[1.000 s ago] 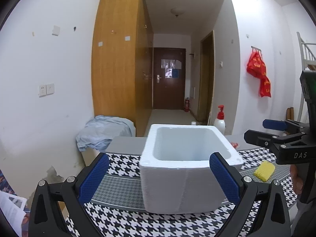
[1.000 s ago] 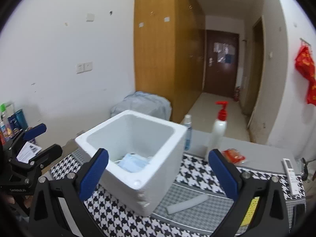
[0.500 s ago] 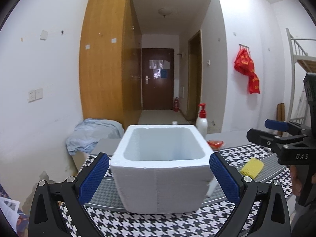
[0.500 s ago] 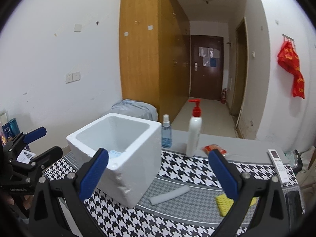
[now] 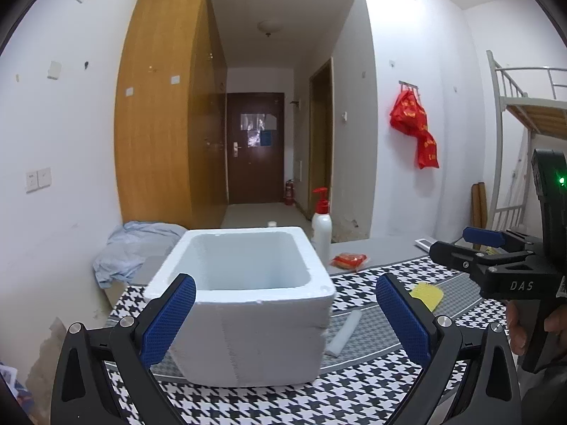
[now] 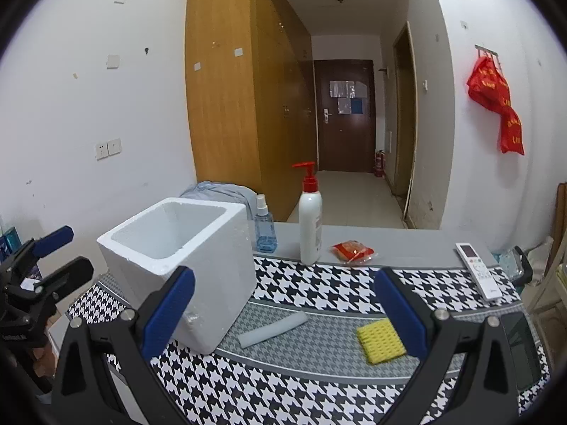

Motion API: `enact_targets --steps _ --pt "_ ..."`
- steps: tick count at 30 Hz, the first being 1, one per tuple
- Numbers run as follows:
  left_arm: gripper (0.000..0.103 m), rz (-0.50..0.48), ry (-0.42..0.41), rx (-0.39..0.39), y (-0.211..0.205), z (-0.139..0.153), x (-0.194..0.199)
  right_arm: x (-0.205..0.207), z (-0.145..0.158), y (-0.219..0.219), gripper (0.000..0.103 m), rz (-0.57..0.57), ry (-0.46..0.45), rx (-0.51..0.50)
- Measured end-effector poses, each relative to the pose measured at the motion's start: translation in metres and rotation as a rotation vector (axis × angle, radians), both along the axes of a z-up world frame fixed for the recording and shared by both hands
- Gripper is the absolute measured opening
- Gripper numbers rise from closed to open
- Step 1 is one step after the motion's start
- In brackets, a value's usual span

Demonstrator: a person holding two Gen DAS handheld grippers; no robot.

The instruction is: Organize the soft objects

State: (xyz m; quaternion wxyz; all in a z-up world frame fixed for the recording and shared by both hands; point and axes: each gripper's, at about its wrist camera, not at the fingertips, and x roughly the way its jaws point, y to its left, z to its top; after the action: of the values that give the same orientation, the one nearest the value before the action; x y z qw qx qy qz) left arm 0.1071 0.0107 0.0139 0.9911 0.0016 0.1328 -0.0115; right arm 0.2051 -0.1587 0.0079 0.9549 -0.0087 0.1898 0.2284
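Note:
A white foam box point(image 5: 244, 304) point(image 6: 180, 265) stands on the houndstooth cloth point(image 6: 319, 290); its inside is hidden from here. A yellow sponge point(image 6: 380, 340) point(image 5: 427, 294) lies on the cloth to its right, with a pale grey foam roll point(image 6: 272, 329) point(image 5: 343, 333) between them. My left gripper point(image 5: 283, 322) is open and empty, just in front of the box. My right gripper point(image 6: 283, 313) is open and empty, above the roll and sponge; it also shows at the right of the left wrist view point(image 5: 475, 248).
A white pump bottle point(image 6: 310, 219), a blue spray bottle point(image 6: 264, 230), a red packet point(image 6: 352, 252) and a white remote point(image 6: 478, 269) sit along the back of the table. A blue cloth heap point(image 5: 131, 248) lies behind the box.
Both grippers have pulled back and up from the box, so it looks smaller. The blue item seen inside the box earlier is out of sight now. Both stay open.

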Motion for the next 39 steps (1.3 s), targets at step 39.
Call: enact_targets --steps 39 --pt "0.102 -0.221 0.116 0.04 -0.078 -0.048 0.026 -0.012 -0.03 -0.073 0.102 -0.178 0.062 -0.018"
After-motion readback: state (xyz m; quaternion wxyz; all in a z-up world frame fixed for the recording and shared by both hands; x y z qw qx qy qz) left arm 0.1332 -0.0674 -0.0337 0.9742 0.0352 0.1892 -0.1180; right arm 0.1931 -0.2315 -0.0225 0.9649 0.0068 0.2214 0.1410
